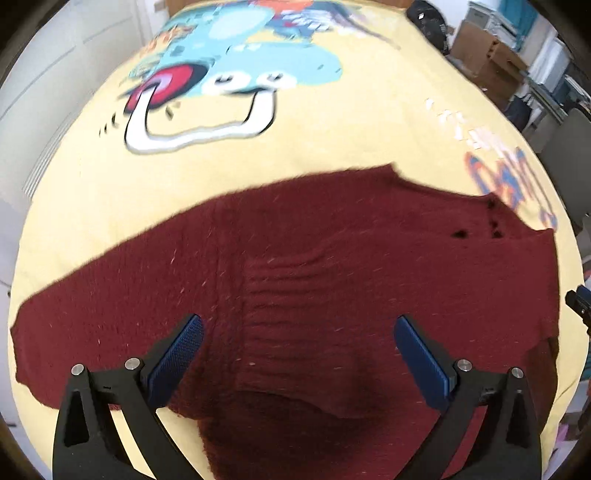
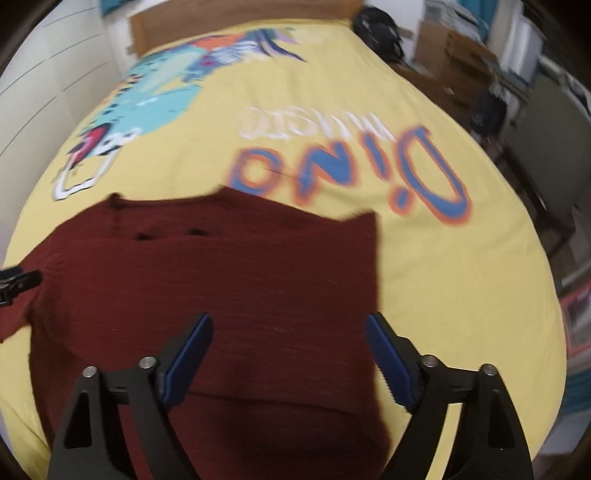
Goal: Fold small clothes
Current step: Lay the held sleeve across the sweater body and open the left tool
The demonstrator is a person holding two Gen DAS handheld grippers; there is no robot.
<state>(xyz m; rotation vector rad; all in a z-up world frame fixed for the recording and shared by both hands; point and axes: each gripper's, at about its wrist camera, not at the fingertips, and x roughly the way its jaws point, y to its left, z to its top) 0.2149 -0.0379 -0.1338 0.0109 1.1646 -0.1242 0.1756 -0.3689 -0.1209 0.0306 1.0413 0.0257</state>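
Note:
A dark red knit sweater [image 1: 295, 258] lies spread flat on a yellow bed cover [image 1: 332, 140], one sleeve stretched out to the left. It also shows in the right wrist view [image 2: 221, 280], with its right edge near the middle. My left gripper [image 1: 297, 332] is open and empty, hovering just above the sweater's ribbed middle. My right gripper [image 2: 288, 332] is open and empty above the sweater's right part. A tip of the right gripper shows at the left wrist view's right edge [image 1: 578, 302]. A tip of the left gripper shows at the right wrist view's left edge [image 2: 18, 282].
The yellow cover [image 2: 461, 295] bears a cartoon dinosaur print [image 1: 229, 74] and blue lettering [image 2: 351, 170]. A white wall [image 1: 55, 74] runs along the left. Cardboard boxes [image 1: 487, 55], a dark bag [image 2: 380, 26] and shelves stand beyond the bed on the right.

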